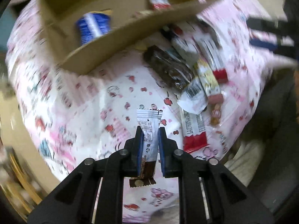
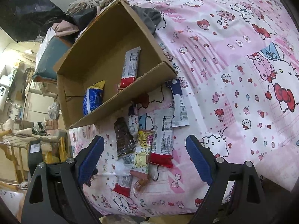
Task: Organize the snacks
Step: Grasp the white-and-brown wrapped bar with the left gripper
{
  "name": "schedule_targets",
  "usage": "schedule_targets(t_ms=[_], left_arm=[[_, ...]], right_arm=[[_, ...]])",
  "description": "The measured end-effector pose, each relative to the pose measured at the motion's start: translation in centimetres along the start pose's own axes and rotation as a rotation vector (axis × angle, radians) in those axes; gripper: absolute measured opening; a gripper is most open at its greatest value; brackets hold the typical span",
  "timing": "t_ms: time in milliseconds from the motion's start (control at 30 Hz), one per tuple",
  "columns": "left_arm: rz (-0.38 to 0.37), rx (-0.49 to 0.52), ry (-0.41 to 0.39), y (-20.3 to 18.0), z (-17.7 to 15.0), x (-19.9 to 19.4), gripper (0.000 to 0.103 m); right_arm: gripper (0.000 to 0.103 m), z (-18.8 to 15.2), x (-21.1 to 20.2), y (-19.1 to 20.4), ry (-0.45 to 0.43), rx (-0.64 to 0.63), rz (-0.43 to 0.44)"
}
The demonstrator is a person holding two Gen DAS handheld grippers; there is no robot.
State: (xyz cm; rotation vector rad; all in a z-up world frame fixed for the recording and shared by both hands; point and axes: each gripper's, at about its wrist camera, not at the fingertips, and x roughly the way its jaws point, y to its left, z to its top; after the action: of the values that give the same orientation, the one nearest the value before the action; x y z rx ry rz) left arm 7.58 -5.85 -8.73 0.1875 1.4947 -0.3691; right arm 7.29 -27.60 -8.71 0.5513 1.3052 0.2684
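Our left gripper [image 1: 151,130] is clenched on a white-and-brown snack wrapper [image 1: 148,130], its blue-padded fingers [image 1: 140,140] pinching the packet, which hangs clear above the pink cartoon-print bedsheet [image 1: 89,97]. Our right gripper [image 2: 144,140] stands released, fingers [image 2: 198,153] spread wide with nothing between them. Just past them lies the loose pile of snacks: a dark chocolate bar [image 2: 124,138], a yellow cartoon packet [image 2: 143,149], a white-and-red bar [image 2: 162,141] and a white-and-blue sachet [image 2: 178,104], some overlapping. Beyond the pile sits the cardboard box [image 2: 112,102], its near wall between the pile and the inside. In it we see a blue packet [image 2: 93,99] and a red-ended bar [image 2: 129,67]. The left view is blurred but shows the held wrapper, which the right view does not. The right view alone gives the gray cloth [image 2: 149,18] behind the box and the cluttered room off the bed's edge.
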Motion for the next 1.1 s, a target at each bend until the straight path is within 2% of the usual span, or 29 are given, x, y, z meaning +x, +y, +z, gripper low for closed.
schedule_targets(t_ms=[100,233,367,467,600,833,1000,1100], left_arm=[[0.007,-0.156,-0.074,0.9,-1.0,-1.6,0.012],[-0.011,-0.361,-0.176,3.0,-4.1,-2.7,0.012],[-0.008,-0.480,-0.234,4.5,-5.8,-4.4,0.012],[-0.016,-0.482,-0.251,3.7,-5.9,-5.4,0.012],[-0.002,-0.446,-0.316,3.4,-5.8,-7.3,0.013],[-0.018,-0.391,-0.376,4.5,-3.9,-7.7,0.013],[-0.040,-0.462,-0.411,6.1,-3.3,-6.8,0.012],[-0.059,-0.512,-0.400,6.7,-3.5,-5.8,0.013]], right_arm=[[0.091,0.0,-0.1,0.2,-0.001,0.003,0.016],[0.091,-0.1,-0.5,0.4,-0.001,-0.006,0.026],[0.091,-0.1,-1.1,0.4,0.005,-0.008,0.036],[0.091,0.0,-1.0,0.2,0.003,0.005,0.029],[0.092,-0.1,-1.1,0.1,0.004,0.016,0.034],[0.091,-0.1,-1.4,-1.0,-0.012,0.072,0.035],[0.091,-0.2,0.6,-1.1,0.048,0.052,-0.024],[0.079,-0.2,2.1,-1.5,0.090,0.055,-0.059]])
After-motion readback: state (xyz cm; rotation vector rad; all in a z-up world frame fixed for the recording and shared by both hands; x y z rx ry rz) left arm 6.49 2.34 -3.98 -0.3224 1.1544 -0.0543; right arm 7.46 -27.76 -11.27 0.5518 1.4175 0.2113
